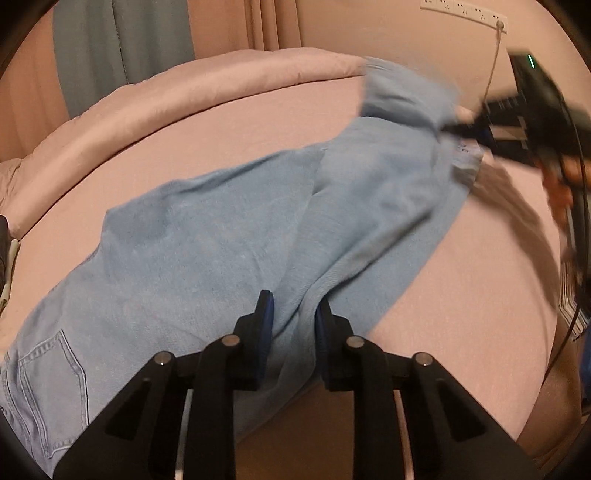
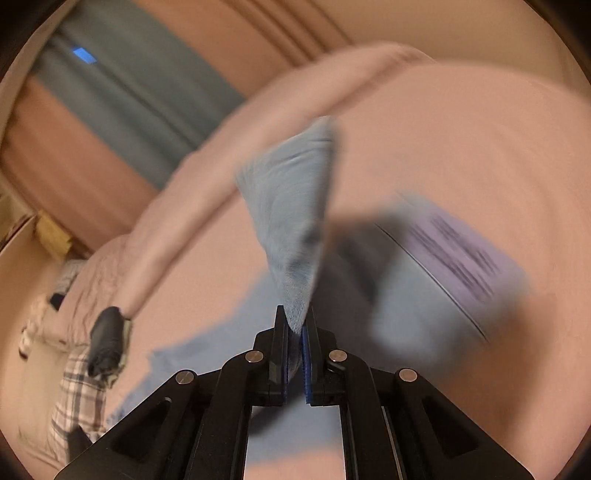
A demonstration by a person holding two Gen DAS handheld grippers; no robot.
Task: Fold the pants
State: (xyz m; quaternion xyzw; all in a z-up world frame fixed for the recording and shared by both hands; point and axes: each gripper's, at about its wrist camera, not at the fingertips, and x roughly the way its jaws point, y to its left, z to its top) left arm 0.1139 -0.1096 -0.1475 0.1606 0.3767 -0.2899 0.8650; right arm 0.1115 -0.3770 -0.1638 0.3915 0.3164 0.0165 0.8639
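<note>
Light blue jeans (image 1: 203, 240) lie stretched across a pink bed sheet (image 1: 480, 277), with a back pocket at the lower left. My left gripper (image 1: 293, 306) is at the near edge, shut on a raised fold of the denim. In the same view my right gripper (image 1: 458, 129) is blurred at the upper right and holds the far end of the pants above the sheet. In the right wrist view my right gripper (image 2: 295, 317) is shut on a tapering flap of denim (image 2: 291, 206). A purple paper label (image 2: 461, 251) hangs blurred on the cloth to the right.
A rolled pink duvet (image 1: 184, 96) runs along the bed's far side, with a grey-blue curtain (image 1: 122, 44) behind it. A socket strip (image 1: 461, 13) and a cable hang on the wall. Plaid cloth (image 2: 77, 391) and a dark object (image 2: 107, 339) lie left of the bed.
</note>
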